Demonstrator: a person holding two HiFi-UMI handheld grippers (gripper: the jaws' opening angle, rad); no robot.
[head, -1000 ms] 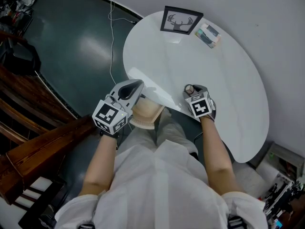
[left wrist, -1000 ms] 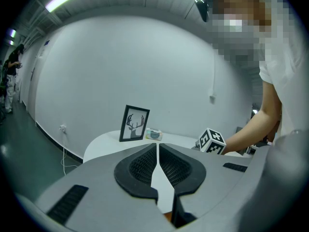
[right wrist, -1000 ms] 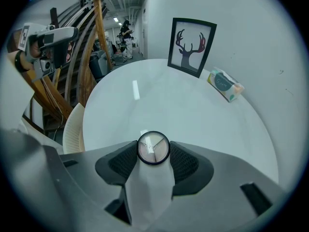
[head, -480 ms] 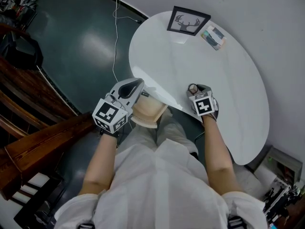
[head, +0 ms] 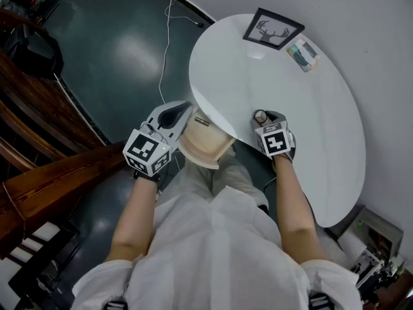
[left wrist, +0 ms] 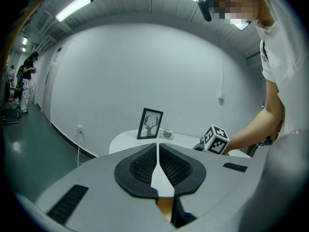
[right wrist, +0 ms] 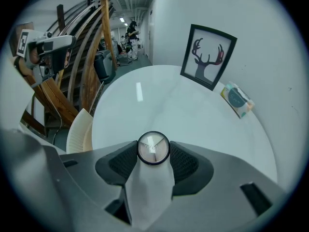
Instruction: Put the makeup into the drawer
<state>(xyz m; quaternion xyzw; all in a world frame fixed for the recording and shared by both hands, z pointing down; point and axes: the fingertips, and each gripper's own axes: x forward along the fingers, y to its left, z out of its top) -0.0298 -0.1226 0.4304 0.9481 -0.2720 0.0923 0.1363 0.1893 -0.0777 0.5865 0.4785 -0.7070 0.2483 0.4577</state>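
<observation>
Right gripper (right wrist: pixel 153 154): jaws closed on the makeup pot (right wrist: pixel 153 147).
Both pads clamp the round, dark-rimmed pot above the white table (right wrist: pixel 159 105). A framed antler picture (right wrist: pixel 208 57) stands at the far edge, a small packet (right wrist: pixel 236 99) near it. A cream drawer (right wrist: pixel 79 129) shows at left.

The table (head: pixel 258 76) had free room in the middle. A picture frame (head: pixel 273 29) and small box (head: pixel 303 55) stood far back. The drawer (head: pixel 205 144) was open.
</observation>
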